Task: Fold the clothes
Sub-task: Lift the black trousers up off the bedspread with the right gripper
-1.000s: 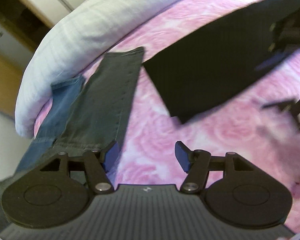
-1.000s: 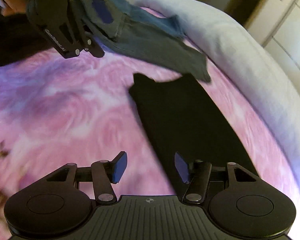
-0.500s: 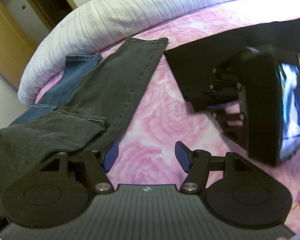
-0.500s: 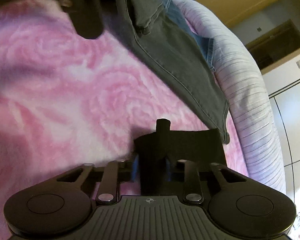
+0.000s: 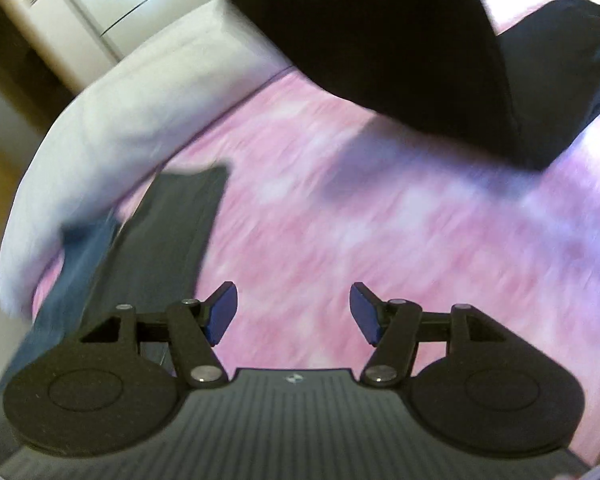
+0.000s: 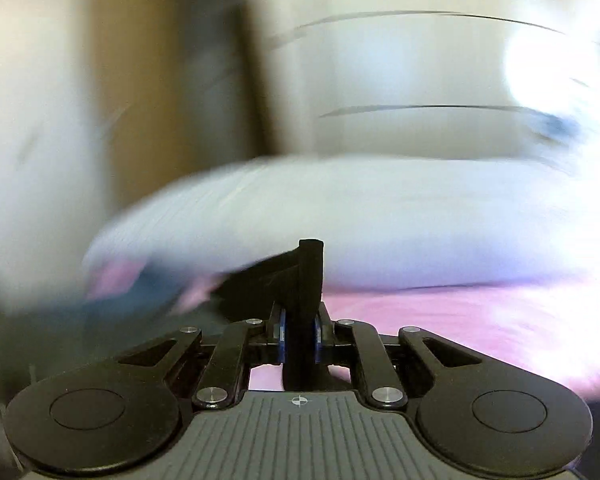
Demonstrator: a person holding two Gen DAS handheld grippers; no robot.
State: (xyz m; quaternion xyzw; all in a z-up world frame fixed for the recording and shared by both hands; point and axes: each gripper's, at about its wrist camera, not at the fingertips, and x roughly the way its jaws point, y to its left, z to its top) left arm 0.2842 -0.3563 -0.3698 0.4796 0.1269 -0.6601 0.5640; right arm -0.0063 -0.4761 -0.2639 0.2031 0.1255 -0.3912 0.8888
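- Pink, rose-patterned bedspread (image 5: 340, 216) covers the bed and fills most of the left wrist view; it also shows as a blurred pink band low in the right wrist view.
- A pale, ribbed white bolster (image 5: 112, 128) runs along the far edge of the bed, with cream cupboard doors (image 5: 112, 4) behind it.
- The black garment (image 5: 400, 52) hangs raised above the bedspread at the top of the left wrist view, one broad dark sheet with a soft shadow on the pink cloth under it.
- Dark grey jeans (image 5: 172, 232) lie flat on the bedspread to the left, a leg stretched toward the bolster, and blue jeans (image 5: 80, 264) lie just beside them on the outer side, partly under them.
- The right hand-held gripper (image 6: 300, 338) has its jaws closing on a bunched fold of the black garment, which stands up between the blue pads and above them; the pads press on the cloth.
- The left hand-held gripper (image 5: 292, 314) stands moderately wide with nothing between its blue pads, over bare bedspread, its left finger (image 5: 220, 312) just beside the grey jeans.
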